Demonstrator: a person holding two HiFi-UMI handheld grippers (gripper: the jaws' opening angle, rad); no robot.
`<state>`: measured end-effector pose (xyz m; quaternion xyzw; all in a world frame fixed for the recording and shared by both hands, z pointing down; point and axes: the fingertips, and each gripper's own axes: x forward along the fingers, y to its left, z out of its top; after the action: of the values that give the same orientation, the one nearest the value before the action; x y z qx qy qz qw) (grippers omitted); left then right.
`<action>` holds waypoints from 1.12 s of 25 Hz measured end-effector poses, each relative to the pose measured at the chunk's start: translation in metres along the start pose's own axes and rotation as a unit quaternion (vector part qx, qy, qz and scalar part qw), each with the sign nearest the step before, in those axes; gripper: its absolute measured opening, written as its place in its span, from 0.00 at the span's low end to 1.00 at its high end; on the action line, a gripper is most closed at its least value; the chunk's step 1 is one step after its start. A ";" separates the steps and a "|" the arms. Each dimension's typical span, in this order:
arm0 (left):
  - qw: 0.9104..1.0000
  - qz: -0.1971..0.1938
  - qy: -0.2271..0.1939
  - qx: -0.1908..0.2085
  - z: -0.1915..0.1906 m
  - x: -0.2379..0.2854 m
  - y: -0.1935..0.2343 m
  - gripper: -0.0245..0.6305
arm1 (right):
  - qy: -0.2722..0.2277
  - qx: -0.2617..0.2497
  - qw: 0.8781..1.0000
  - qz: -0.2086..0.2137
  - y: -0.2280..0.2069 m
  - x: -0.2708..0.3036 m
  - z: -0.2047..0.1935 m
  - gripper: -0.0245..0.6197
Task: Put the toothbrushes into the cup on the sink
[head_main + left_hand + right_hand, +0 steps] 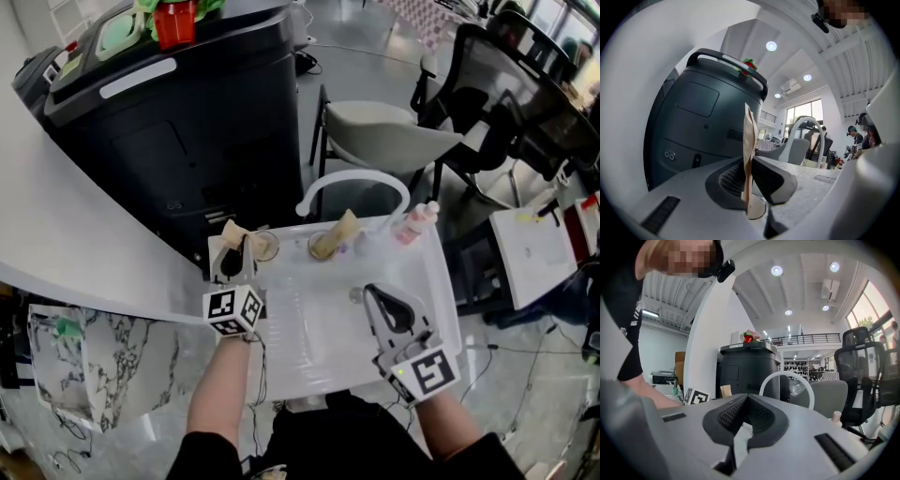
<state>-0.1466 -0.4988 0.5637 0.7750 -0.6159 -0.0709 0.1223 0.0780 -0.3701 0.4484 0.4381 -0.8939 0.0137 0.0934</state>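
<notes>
In the head view, two cups stand at the back of the white sink [442, 281]. My left gripper [239, 251] is shut on a flat tan paper-wrapped toothbrush [232, 232], right beside the left cup [267, 246]. In the left gripper view the toothbrush packet [749, 140] stands upright between the jaws, with a cup rim [758, 210] just below it. The other cup [323, 247] holds a second wrapped toothbrush [347, 228]. My right gripper [375, 292] hovers over the basin, shut and empty; the right gripper view shows its jaws [745, 416] pressed together.
A white arched faucet [352, 178] rises behind the cups. A small pink bottle [414, 223] stands on the sink's back right corner. A tall black bin [187, 122] is behind left, a white counter [56, 234] on the left, and chairs [394, 127] behind.
</notes>
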 end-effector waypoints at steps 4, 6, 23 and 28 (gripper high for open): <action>1.000 0.007 0.029 -0.002 -0.017 0.006 0.003 0.10 | 0.002 0.002 1.000 -0.002 -0.004 -0.004 -0.003 0.03; 0.999 0.013 0.045 0.006 -0.024 0.007 0.003 0.10 | 0.001 0.002 1.000 -0.003 -0.005 -0.007 -0.003 0.03; 0.999 0.015 0.030 0.012 -0.002 -0.008 -0.003 0.29 | -0.013 0.004 1.000 -0.003 0.002 -0.021 0.007 0.03; 1.000 0.011 0.017 0.017 0.014 -0.019 -0.005 0.29 | -0.035 0.001 0.999 0.003 0.009 -0.022 0.016 0.03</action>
<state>-0.1503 -0.4808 0.5479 0.7710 -0.6237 -0.0458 0.1200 0.0821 -0.3491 0.4289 0.4357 -0.8980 -0.0007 0.0612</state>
